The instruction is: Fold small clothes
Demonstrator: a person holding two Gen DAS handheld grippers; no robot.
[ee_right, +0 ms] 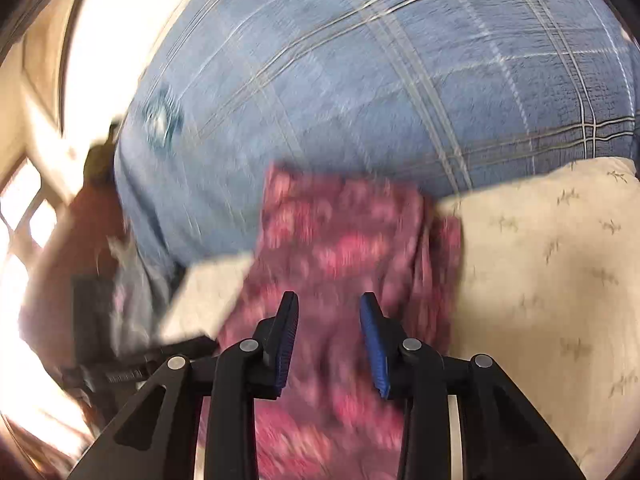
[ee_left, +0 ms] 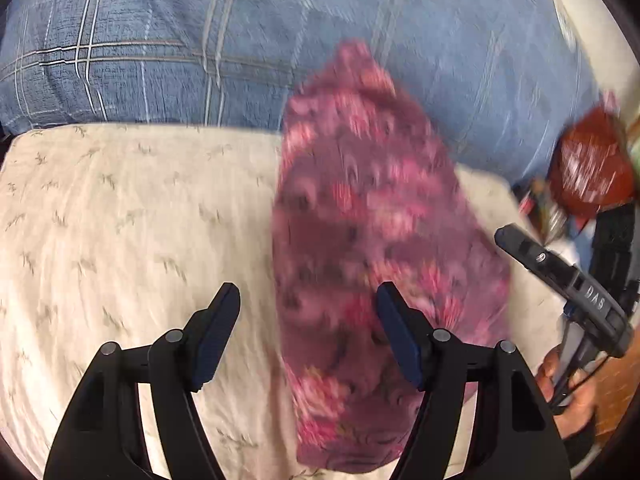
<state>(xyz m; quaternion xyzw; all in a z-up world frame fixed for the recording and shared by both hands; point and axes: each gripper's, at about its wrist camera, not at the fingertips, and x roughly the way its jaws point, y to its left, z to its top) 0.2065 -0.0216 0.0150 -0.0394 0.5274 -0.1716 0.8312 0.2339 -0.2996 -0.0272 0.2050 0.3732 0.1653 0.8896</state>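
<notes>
1. Left wrist view, left half of the frame: a cream sheet [ee_left: 120, 220] with a faint sprig print fills the middle and lower left. Above it, along the upper left, lies a blue plaid quilt [ee_left: 160, 40].
2. Lower centre of that view: the left gripper [ee_left: 308, 300] stands wide, with nothing between its fingers. Its left finger is over bare sheet and its right finger is in front of the cloth.
3. Centre of that view: a small pink floral garment [ee_left: 360, 200] (badly blurred) runs from the quilt's edge at upper centre down to the bottom of the frame, lying on the cream sheet.
4. Right edge of that view: the right gripper [ee_left: 560, 276] reaches in from the lower right, just beside the garment's right edge, with a hand [ee_left: 568, 392] below it. A red object [ee_left: 592, 168], too blurred to name, sits above.
5. Right wrist view, left side: bright, smeared surroundings that I cannot make out.
6. Centre of this view: the pink floral garment [ee_right: 340, 240] lies under the right gripper [ee_right: 328, 308], whose fingers stand narrowly apart and not pressing on the cloth.
7. Upper area: blue plaid quilt [ee_right: 360, 60]. Right side: cream sheet [ee_right: 540, 260].
</notes>
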